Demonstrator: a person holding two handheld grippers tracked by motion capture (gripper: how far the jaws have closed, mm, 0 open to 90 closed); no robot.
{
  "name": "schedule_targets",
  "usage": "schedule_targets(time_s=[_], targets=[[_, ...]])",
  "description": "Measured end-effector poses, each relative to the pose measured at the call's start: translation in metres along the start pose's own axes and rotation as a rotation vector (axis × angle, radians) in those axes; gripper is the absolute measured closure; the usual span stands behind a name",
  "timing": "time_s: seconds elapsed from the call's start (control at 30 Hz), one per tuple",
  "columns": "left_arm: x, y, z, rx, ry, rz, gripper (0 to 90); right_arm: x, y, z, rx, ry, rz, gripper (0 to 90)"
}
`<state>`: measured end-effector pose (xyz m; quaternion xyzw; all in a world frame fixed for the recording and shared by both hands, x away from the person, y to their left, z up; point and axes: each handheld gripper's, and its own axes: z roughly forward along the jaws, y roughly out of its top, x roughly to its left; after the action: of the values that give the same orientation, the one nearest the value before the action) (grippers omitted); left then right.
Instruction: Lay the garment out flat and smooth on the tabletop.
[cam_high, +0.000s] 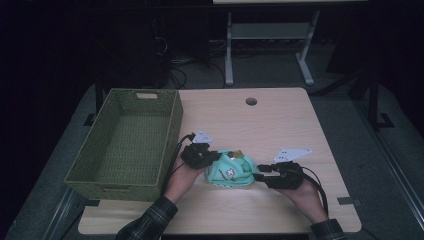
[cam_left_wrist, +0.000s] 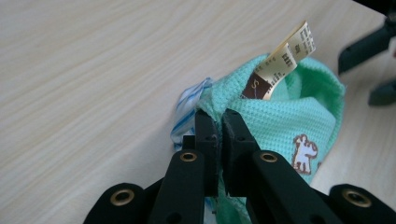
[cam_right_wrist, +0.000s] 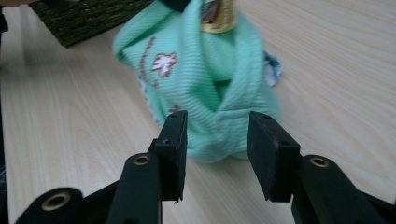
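- Left tool (cam_left_wrist: 219, 123) clenched on the mint-green knitted garment's (cam_left_wrist: 285, 121) edge.
- Right tool (cam_right_wrist: 217, 133), jaws parted, sits at the garment's 3 o'clock on the light wooden tabletop (cam_high: 280, 120).

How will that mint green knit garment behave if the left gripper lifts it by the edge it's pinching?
Probably floppy: the green knit garment lies bunched in soft folds, so it should sag and unfold below the left gripper. Likely light, being thin waffle-knit cloth. The textured fabric should not slip easily, and the paper tag may swing loose.

A dim lab or office: bare desk (cam_high: 280, 120), floor cables (cam_high: 175, 67), another desk's legs (cam_high: 229, 50).
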<state>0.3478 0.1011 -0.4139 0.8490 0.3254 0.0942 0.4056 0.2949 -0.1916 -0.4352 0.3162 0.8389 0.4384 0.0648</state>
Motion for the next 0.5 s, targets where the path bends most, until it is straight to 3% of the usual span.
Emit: schedule_targets(time_s=[0.2,0.5], targets=[[0.001,0.001,0.005,0.005,-0.001,0.005,85.7,0.010,0.004,0.014,0.010,0.047,-0.028,62.1],[0.003,0.000,0.009,0.008,-0.003,0.003,85.6,0.020,0.005,0.047,0.108,0.086,-0.095,69.4]])
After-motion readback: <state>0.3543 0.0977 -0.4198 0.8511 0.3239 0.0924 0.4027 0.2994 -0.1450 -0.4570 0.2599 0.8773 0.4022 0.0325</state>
